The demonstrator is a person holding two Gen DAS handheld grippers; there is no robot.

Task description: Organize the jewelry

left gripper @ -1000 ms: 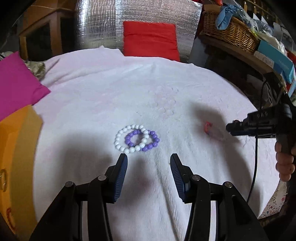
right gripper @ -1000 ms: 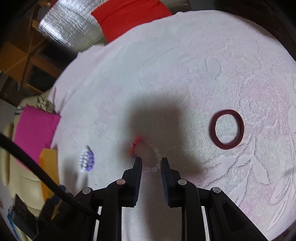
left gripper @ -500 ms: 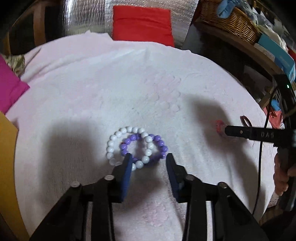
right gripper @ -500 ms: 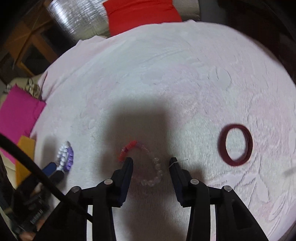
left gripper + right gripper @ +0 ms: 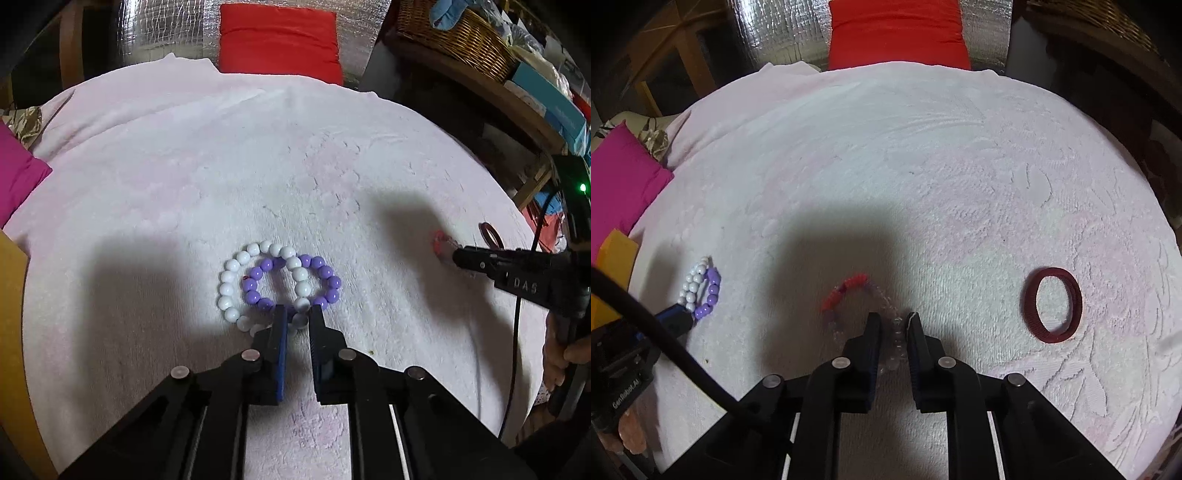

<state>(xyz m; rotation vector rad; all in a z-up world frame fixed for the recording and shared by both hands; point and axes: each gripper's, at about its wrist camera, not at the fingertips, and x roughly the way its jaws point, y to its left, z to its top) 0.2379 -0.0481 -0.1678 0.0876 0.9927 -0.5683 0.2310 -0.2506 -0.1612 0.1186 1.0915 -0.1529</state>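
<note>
A white bead bracelet point(image 5: 225, 286) and a purple bead bracelet point(image 5: 325, 271) lie overlapped on the pale pink towel point(image 5: 221, 166). My left gripper point(image 5: 297, 312) is closing on their near side, with white beads pinched between the pads where the two loops cross. To the right, a bracelet of red and clear beads point(image 5: 846, 291) lies flat on the towel. My right gripper point(image 5: 894, 319) is closing around its clear strand, which runs between the pads. In the left wrist view the right gripper point(image 5: 458, 256) touches down beside the red beads point(image 5: 439, 240).
A dark red fabric ring point(image 5: 1052, 304) lies on the towel to the right. A red cushion point(image 5: 279, 38) is at the far edge and a magenta cushion point(image 5: 620, 184) at the left. An orange box point(image 5: 11, 314) borders the left edge. A wicker basket point(image 5: 458, 29) stands on the shelf at right.
Both grippers came down onto the towel and their jaws narrowed. The left one reached the white and purple bracelets and closed on them; the right one straddled the red and clear bracelet and closed.
</note>
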